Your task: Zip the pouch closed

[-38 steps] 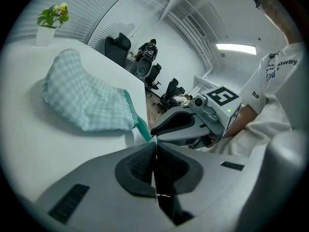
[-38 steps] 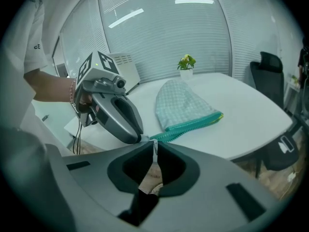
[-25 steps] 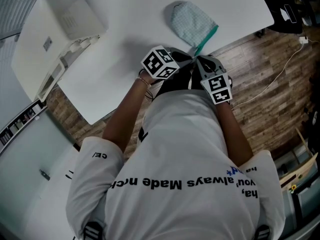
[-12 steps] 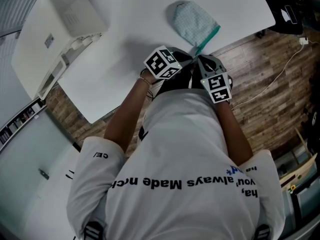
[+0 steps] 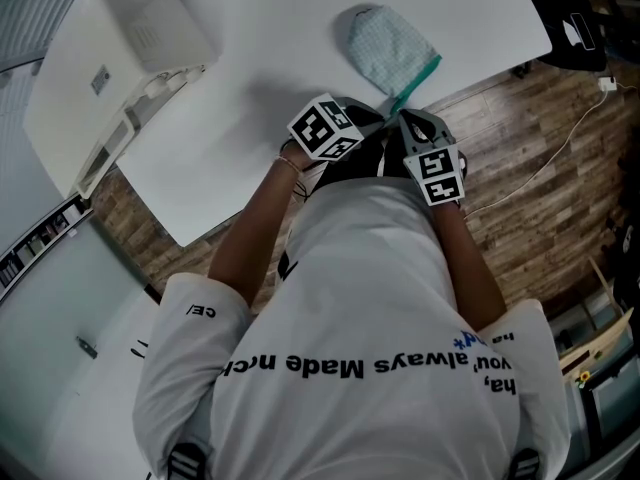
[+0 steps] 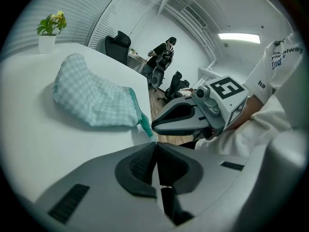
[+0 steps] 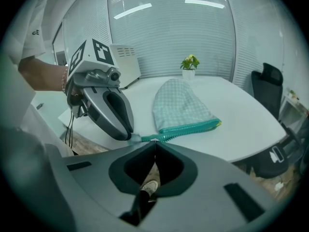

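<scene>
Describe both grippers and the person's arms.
Both the left gripper and right gripper are smooth grey tapered shells with black inner lining, each carrying a white cube of black square markers. Black cables hang under the left one. White short T-shirt sleeves; thin bracelet on left wrist.

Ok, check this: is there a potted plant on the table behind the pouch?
Yes, the right gripper view shows a small potted plant standing on the table beyond the pouch.

The white T-shirt carries black print, upside down in the head view: "you always Made" (letters on either side are lost in folds). Its sleeve bears "CE" – the left gripper view adds blue "End"
</scene>
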The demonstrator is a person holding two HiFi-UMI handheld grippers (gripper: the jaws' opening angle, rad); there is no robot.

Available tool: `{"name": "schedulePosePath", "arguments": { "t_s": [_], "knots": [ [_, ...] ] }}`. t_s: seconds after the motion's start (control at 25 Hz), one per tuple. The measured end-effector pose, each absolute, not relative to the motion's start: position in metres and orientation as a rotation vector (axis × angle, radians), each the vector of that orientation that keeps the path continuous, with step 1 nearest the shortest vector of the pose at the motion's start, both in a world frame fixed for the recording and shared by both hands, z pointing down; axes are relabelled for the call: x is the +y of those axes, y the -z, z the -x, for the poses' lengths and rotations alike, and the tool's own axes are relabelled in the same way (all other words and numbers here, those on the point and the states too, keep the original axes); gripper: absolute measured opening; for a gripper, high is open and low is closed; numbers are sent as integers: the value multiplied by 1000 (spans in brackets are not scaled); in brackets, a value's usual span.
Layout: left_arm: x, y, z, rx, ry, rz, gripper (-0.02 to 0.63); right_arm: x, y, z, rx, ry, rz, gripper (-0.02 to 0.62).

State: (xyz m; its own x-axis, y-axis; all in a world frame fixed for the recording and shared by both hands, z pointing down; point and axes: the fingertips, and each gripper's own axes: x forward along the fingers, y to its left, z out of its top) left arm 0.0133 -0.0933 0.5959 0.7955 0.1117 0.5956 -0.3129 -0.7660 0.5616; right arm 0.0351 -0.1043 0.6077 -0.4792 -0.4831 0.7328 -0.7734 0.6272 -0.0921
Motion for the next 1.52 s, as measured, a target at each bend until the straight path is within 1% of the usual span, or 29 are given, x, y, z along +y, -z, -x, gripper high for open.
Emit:
{"name": "schedulePosePath", "arguments": {
  "t_s": [1.52],
  "knots": [
    [-82, -591, 13, -181, -864, -2285, 23, -117, -607, -49, -2120, -512, -1038, 9]
  ]
}}
